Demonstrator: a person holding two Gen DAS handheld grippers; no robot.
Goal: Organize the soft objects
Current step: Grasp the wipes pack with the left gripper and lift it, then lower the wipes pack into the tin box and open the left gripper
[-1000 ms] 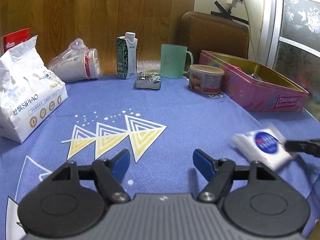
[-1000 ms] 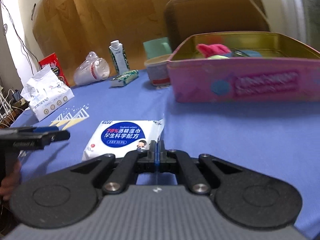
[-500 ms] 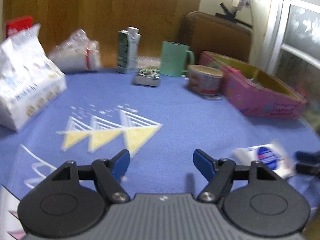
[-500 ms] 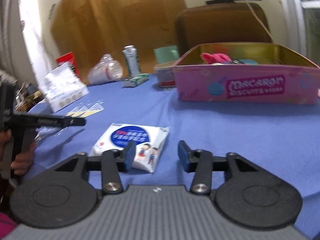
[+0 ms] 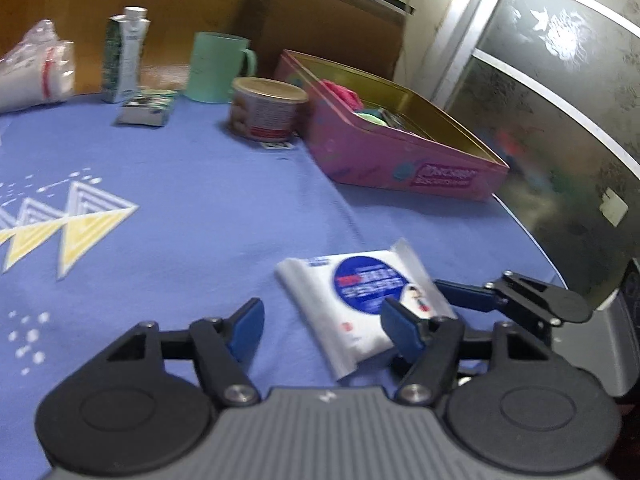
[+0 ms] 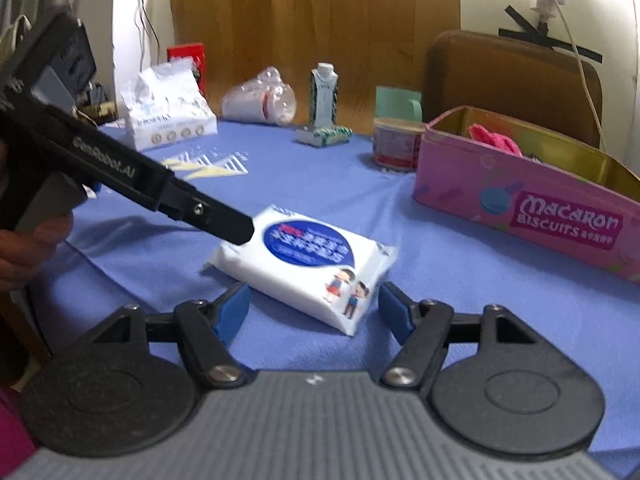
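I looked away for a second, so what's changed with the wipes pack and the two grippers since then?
The right gripper, shut a second ago, has just been opening; its jaws now flank the wipes pack without pressing it. The left gripper swung toward the pack and its jaws have just been closing, nothing gripped yet. The pack lies on the tablecloth; the pink tin stayed put.

A lived-in home room: a worktop (image 6: 500,300) under a blue patterned cloth carries a milk carton (image 6: 323,94), green mug (image 5: 216,66) and biscuit tin (image 6: 520,204) at upper centre, before wood panelling (image 6: 320,12), a chair back (image 6: 512,76) and frosted glass door (image 5: 560,100) at right.
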